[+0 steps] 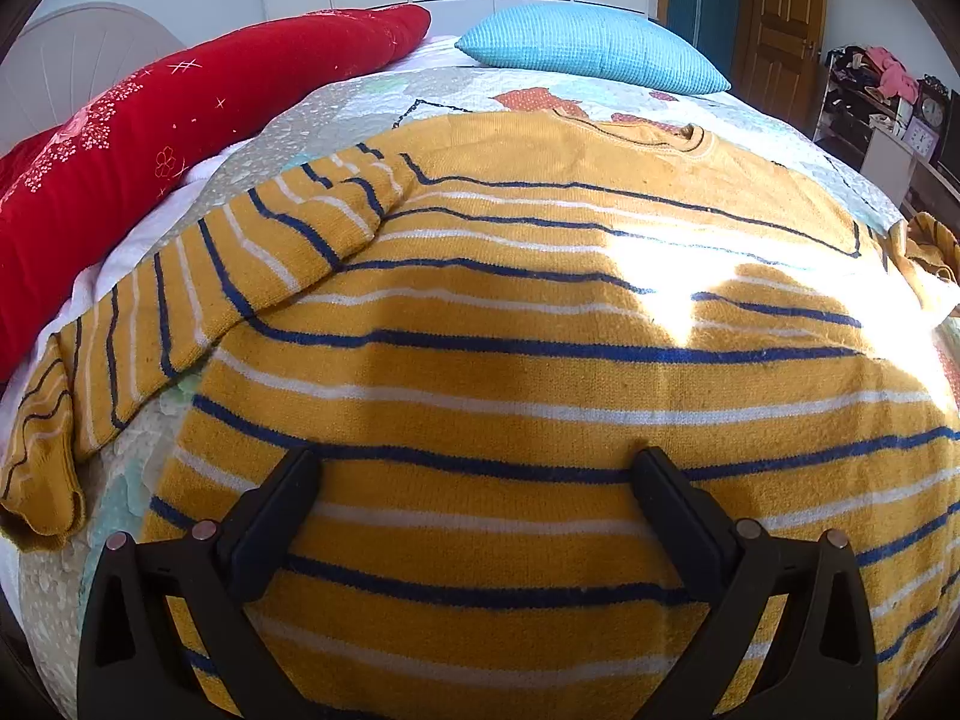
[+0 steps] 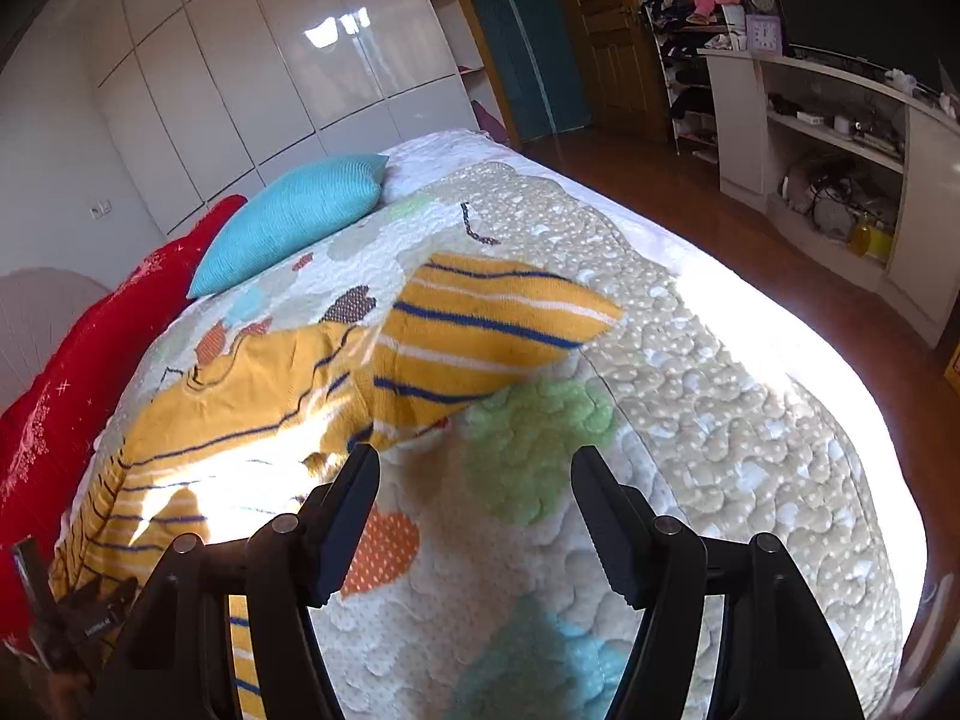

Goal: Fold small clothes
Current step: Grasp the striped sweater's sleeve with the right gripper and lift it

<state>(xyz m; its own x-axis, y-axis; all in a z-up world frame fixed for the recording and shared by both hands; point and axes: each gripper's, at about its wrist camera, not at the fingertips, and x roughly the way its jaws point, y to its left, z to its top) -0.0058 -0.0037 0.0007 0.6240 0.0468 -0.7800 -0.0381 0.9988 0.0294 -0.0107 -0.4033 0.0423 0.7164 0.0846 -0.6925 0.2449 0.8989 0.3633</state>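
Under the left hand-held gripper (image 1: 477,468), jaws spread, lies the sweater (image 1: 540,312); right hand-held gripper (image 2: 474,468), also spread, hovers over quilt (image 2: 720,396) beside its sleeve (image 2: 492,324).

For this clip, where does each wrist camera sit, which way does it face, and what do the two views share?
Left wrist: low over the striped sweater, facing its neckline and the pillows; its open left gripper shows.
Right wrist: above the quilt beside the sweater, facing the sleeve and wardrobe; its open right gripper shows.
Shared: sweater, blue pillow, red pillow, quilt, wooden door.
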